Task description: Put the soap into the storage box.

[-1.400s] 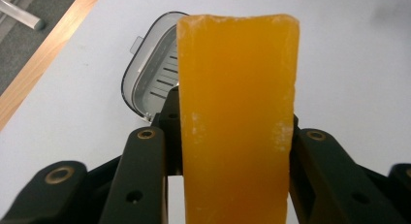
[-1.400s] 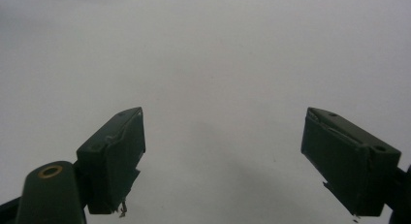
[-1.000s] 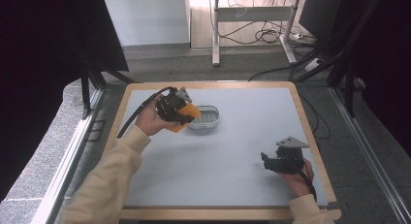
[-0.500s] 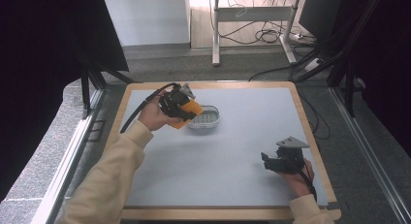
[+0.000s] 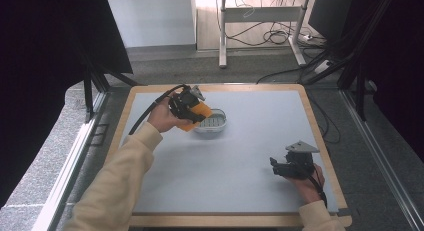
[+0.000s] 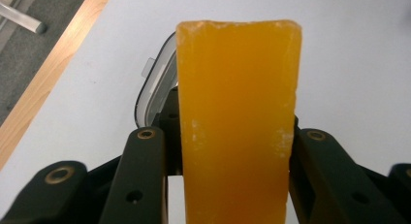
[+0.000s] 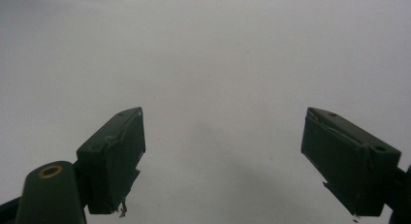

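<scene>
The person wears long cream sleeves on both arms. The left tool (image 5: 186, 105) is a black block; a black cable trails from it toward seven o'clock in the high view. In the left gripper view its two jaws are matte black bars, each with a brass-ringed screw hole near the top. The right tool (image 5: 292, 166) is black too, topped by a grey three-cornered plate, with a thin cable at the wrist. Its jaws end in dark, blocky, worn pads (image 7: 116, 151).
</scene>
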Available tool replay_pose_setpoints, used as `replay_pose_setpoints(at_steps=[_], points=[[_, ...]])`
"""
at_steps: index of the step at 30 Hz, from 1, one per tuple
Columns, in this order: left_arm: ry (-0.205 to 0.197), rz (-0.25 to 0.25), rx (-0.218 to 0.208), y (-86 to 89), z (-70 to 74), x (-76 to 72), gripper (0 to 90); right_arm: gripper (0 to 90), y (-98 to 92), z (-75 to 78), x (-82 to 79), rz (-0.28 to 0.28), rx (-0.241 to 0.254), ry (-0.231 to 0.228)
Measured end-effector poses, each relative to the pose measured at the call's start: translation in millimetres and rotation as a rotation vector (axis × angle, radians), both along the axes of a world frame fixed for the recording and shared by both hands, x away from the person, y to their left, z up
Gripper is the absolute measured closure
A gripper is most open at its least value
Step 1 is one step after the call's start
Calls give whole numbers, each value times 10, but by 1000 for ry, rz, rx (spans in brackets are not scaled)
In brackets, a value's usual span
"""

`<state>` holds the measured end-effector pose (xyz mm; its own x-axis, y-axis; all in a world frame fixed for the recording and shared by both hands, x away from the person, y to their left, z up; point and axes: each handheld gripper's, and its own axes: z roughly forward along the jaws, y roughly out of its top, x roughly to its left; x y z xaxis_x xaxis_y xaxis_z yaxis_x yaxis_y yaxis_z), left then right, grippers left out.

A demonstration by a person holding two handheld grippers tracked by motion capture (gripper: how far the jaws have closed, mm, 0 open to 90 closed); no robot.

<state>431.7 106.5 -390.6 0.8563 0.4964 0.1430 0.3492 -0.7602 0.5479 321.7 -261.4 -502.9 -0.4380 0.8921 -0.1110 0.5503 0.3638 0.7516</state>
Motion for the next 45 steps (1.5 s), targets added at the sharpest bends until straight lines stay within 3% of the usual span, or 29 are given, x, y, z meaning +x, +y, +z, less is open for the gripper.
replay_pose_setpoints(at_steps=[24,29,37,45], points=[[7,-66,19,-212,-54,251,618,162,-22,-7,4,-2,-1,1],[5,-70,43,-254,-69,290,618,162,-27,-5,2,-3,-1,2],[14,-72,40,-283,-100,401,618,162,-39,-8,4,-7,3,3],[34,-98,62,-340,-215,532,618,161,-27,0,-6,-4,2,4]])
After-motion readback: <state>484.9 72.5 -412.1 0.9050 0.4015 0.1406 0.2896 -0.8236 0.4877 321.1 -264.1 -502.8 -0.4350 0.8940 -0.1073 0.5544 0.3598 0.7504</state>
